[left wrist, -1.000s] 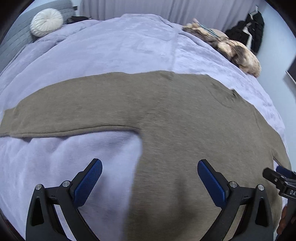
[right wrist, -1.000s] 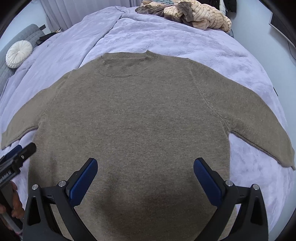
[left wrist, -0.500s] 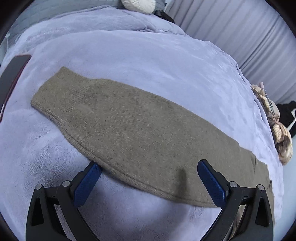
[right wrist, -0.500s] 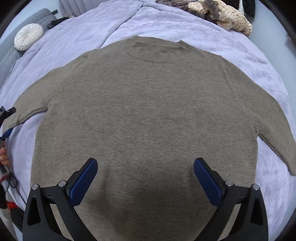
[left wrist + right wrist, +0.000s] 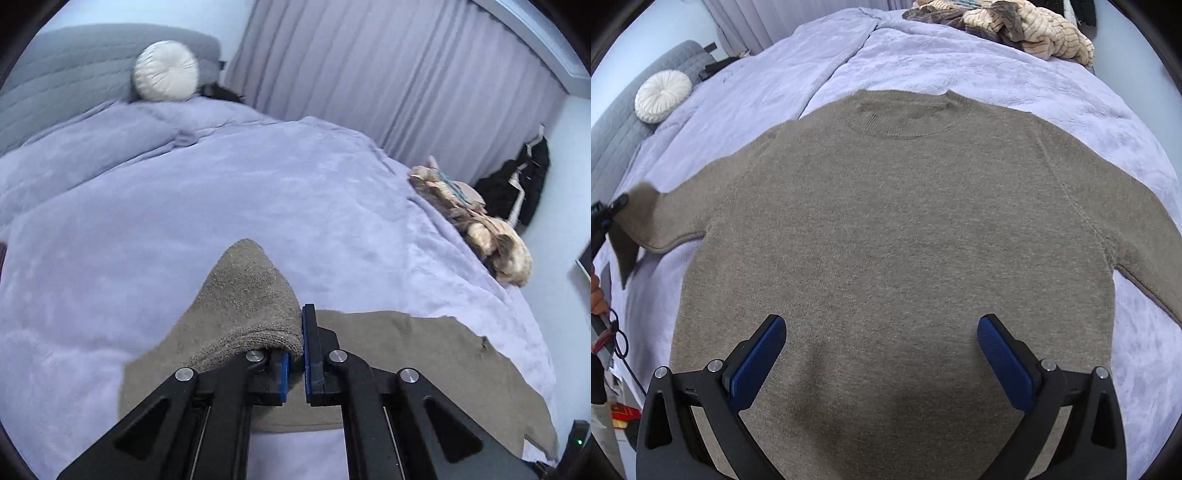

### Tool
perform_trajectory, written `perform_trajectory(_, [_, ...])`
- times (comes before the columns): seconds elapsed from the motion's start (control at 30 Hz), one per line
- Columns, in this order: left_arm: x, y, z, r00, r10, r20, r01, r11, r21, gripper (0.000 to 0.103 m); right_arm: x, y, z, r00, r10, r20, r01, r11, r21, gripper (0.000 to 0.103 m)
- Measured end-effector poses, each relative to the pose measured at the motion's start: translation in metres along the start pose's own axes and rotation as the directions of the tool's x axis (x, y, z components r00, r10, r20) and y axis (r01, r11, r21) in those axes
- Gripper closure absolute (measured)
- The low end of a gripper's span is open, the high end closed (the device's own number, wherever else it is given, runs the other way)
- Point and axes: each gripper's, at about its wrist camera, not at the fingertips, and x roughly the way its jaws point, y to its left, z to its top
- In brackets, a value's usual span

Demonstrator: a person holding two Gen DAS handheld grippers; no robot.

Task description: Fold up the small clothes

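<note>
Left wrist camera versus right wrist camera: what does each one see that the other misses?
Only the left wrist view shows the left tongs shut on the sweater's sleeve end, plus the curtains. Only the right wrist view shows the sweater spread whole, collar included, under the open right tongs. Both show the lilac bedspread, round white cushion and pile of clothes.

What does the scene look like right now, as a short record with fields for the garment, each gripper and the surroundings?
garment: brown sweater, body flat on the bed, neck away from the camera
left gripper: jaws shut on the left sleeve cuff, lifted off the blanket
right gripper: jaws open, above the sweater's lower half
right sleeve: spread out flat
surroundings: round white cushion, pile of clothes at the far edge
</note>
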Motion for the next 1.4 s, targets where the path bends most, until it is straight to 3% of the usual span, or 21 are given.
perform_trajectory(0.13, [0.002, -0.110, -0.001, 0.993, -0.120, -0.020, 0.121, 0.971, 0.206, 0.096, -0.010, -0.028, -0.003, 0.999, 0.032, 0.037, -0.034, 0.998, 0.062, 0.000])
perform_trajectory(0.27, [0.029, -0.220, -0.042, 0.963, -0.213, -0.166, 0.263, 0.882, 0.391, 0.096, -0.016, -0.070, -0.007, 0.997, 0.036, 0.065, -0.046, 0.987, 0.155, 0.000])
perform_trajectory(0.37, [0.052, -0.263, -0.089, 0.952, -0.156, -0.265, 0.272, 0.829, 0.489, 0.096, -0.016, -0.100, -0.015, 0.998, 0.030, 0.063, -0.044, 0.973, 0.227, 0.000])
perform_trajectory(0.5, [0.074, -0.276, -0.132, 0.927, -0.085, -0.365, 0.279, 0.807, 0.521, 0.094, -0.015, -0.132, -0.027, 0.999, 0.009, 0.049, -0.023, 0.959, 0.282, 0.000])
perform_trajectory(0.53, [0.076, -0.275, -0.137, 0.920, -0.085, -0.382, 0.290, 0.804, 0.519, 0.085, -0.014, -0.136, -0.028, 0.999, 0.006, 0.047, -0.019, 0.958, 0.285, 0.000])
perform_trajectory(0.57, [0.073, -0.271, -0.140, 0.916, -0.089, -0.392, 0.298, 0.804, 0.515, 0.064, -0.013, -0.139, -0.028, 0.999, -0.001, 0.046, -0.012, 0.958, 0.286, 0.000])
perform_trajectory(0.6, [0.072, -0.267, -0.141, 0.919, -0.089, -0.385, 0.294, 0.806, 0.514, 0.049, -0.012, -0.142, -0.027, 0.999, -0.009, 0.043, -0.004, 0.958, 0.286, 0.000])
perform_trajectory(0.63, [0.064, -0.262, -0.138, 0.931, -0.094, -0.351, 0.277, 0.809, 0.518, 0.026, -0.010, -0.141, -0.024, 0.999, -0.016, 0.039, 0.005, 0.959, 0.282, 0.000])
perform_trajectory(0.67, [0.052, -0.255, -0.133, 0.948, -0.112, -0.298, 0.259, 0.814, 0.519, 0.019, -0.009, -0.140, -0.021, 0.999, -0.020, 0.039, 0.009, 0.962, 0.274, 0.000])
perform_trajectory(0.73, [0.043, -0.241, -0.117, 0.958, -0.144, -0.248, 0.256, 0.820, 0.511, 0.019, -0.008, -0.130, -0.012, 0.998, -0.029, 0.050, 0.017, 0.973, 0.231, 0.000])
perform_trajectory(0.8, [0.030, -0.215, -0.099, 0.972, -0.141, -0.188, 0.217, 0.844, 0.490, 0.019, -0.009, -0.108, -0.001, 0.997, -0.023, 0.078, 0.012, 0.990, 0.144, 0.000])
perform_trajectory(0.9, [0.039, -0.166, -0.065, 0.991, -0.046, -0.128, 0.095, 0.904, 0.416, 0.019, -0.009, -0.058, 0.019, 0.990, -0.036, 0.139, 0.045, 0.997, -0.062, 0.000])
perform_trajectory(1.0, [0.075, -0.110, -0.049, 0.971, 0.082, -0.225, -0.009, 0.952, 0.306, 0.019, -0.001, 0.004, 0.032, 0.977, -0.056, 0.203, 0.116, 0.947, -0.300, 0.000])
perform_trajectory(1.13, [0.106, -0.059, -0.057, 0.922, 0.019, -0.387, 0.040, 0.989, 0.145, 0.019, 0.035, 0.078, 0.037, 0.951, -0.129, 0.281, 0.270, 0.789, -0.551, 0.000])
perform_trajectory(1.17, [0.110, -0.053, -0.059, 0.915, -0.007, -0.404, 0.060, 0.991, 0.118, 0.019, 0.046, 0.092, 0.036, 0.944, -0.146, 0.296, 0.302, 0.747, -0.593, 0.003])
perform_trajectory(1.23, [0.111, -0.050, -0.060, 0.914, -0.035, -0.405, 0.080, 0.992, 0.094, 0.019, 0.069, 0.114, 0.039, 0.931, -0.185, 0.314, 0.354, 0.671, -0.652, 0.028])
perform_trajectory(1.27, [0.113, -0.051, -0.059, 0.912, -0.040, -0.409, 0.087, 0.992, 0.095, 0.019, 0.077, 0.118, 0.043, 0.936, -0.185, 0.299, 0.344, 0.659, -0.669, 0.075])
perform_trajectory(1.3, [0.113, -0.053, -0.058, 0.911, -0.041, -0.411, 0.091, 0.991, 0.103, 0.019, 0.080, 0.118, 0.049, 0.950, -0.166, 0.263, 0.303, 0.685, -0.662, 0.091])
perform_trajectory(1.4, [0.115, -0.061, -0.056, 0.909, -0.047, -0.414, 0.112, 0.985, 0.134, 0.019, 0.055, 0.085, 0.072, 0.970, -0.015, 0.241, 0.128, 0.878, -0.461, 0.091])
